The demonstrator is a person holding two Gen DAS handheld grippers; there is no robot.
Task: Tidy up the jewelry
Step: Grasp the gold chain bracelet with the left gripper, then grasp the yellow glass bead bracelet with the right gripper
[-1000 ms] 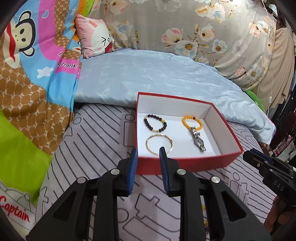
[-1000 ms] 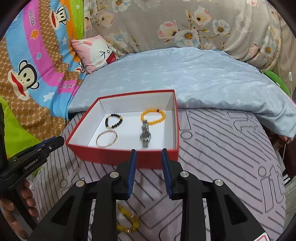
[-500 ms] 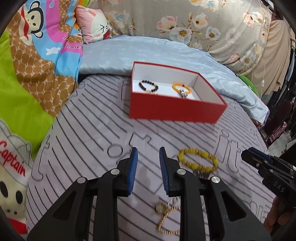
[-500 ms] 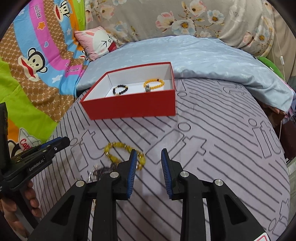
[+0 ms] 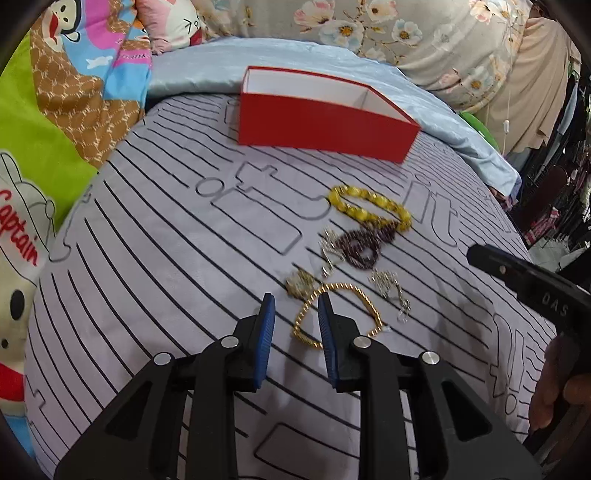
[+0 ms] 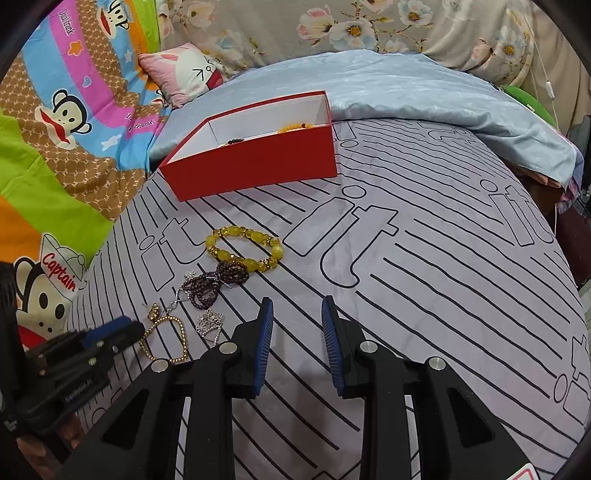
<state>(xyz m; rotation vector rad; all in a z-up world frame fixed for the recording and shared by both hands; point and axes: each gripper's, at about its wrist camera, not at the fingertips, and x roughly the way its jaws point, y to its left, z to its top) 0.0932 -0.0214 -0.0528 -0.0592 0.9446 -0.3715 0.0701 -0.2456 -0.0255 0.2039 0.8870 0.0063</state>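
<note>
Loose jewelry lies on the grey patterned bedspread: a yellow bead bracelet (image 5: 369,206) (image 6: 245,249), a dark purple bead bracelet (image 5: 364,245) (image 6: 214,284), silver pieces (image 5: 389,284) (image 6: 210,319), and a gold chain bracelet (image 5: 340,314) (image 6: 164,339). My left gripper (image 5: 295,301) is open and empty, its fingertips just over the near left part of the gold chain. My right gripper (image 6: 297,306) is open and empty, to the right of the pile. A red box (image 5: 325,122) (image 6: 255,162) with a white inside stands further back and holds bracelets.
A light blue quilt (image 6: 406,88) lies behind the box. A floral cushion (image 5: 406,29) and a cartoon blanket (image 6: 55,110) border the bed at the back and left. The bed edge drops off at the right (image 5: 517,221).
Both grippers have pulled back from the red box and come down toward the loose jewelry. The left one now hovers at the gold chain. Both stay open.
</note>
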